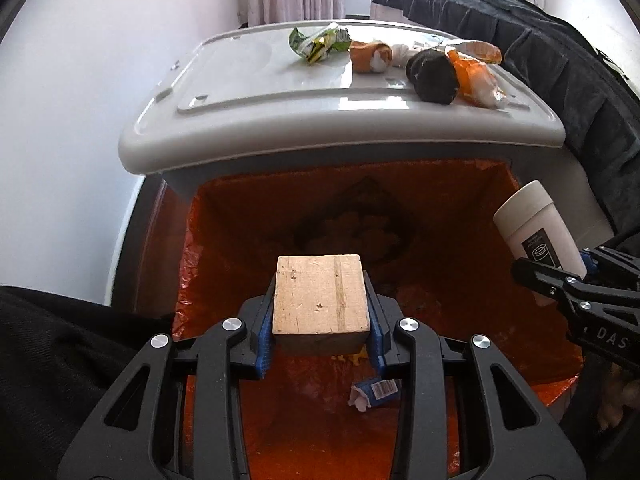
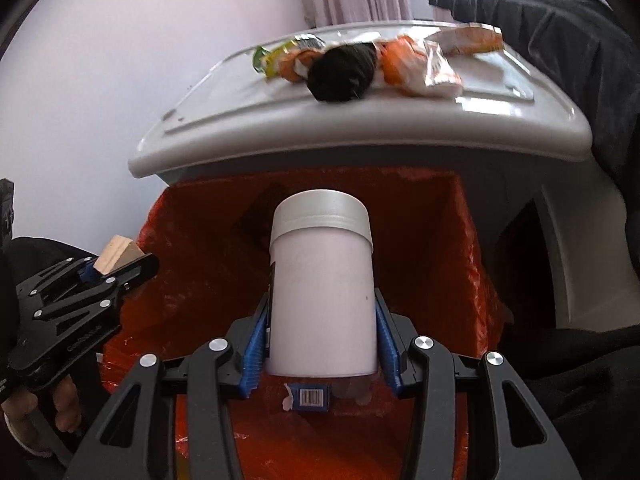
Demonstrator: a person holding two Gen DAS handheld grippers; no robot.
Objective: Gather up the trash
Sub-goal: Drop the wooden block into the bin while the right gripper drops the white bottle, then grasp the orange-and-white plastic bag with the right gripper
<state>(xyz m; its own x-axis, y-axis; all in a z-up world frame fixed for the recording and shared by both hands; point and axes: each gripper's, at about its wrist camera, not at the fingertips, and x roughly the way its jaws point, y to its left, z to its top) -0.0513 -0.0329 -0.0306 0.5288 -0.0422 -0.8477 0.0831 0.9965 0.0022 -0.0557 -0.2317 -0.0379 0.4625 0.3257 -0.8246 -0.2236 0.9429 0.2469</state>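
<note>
Now both loads hang directly above the orange-lined bin (image 1: 460, 216): the left gripper (image 1: 320, 336) clamps a wooden block (image 1: 320, 296), the right gripper (image 2: 322, 344) a white canister (image 2: 322, 280) lengthwise.

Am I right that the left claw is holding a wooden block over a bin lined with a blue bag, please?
Not quite: the bag lining the bin is orange, not blue, as the left wrist view shows. The left claw does hold the wooden block over it.

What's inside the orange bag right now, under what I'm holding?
In the orange bag: a crumpled blue barcode wrapper on the bottom, a yellow scrap and pale crumpled stuff farther back. The wooden block and white canister hide the rest.
</note>
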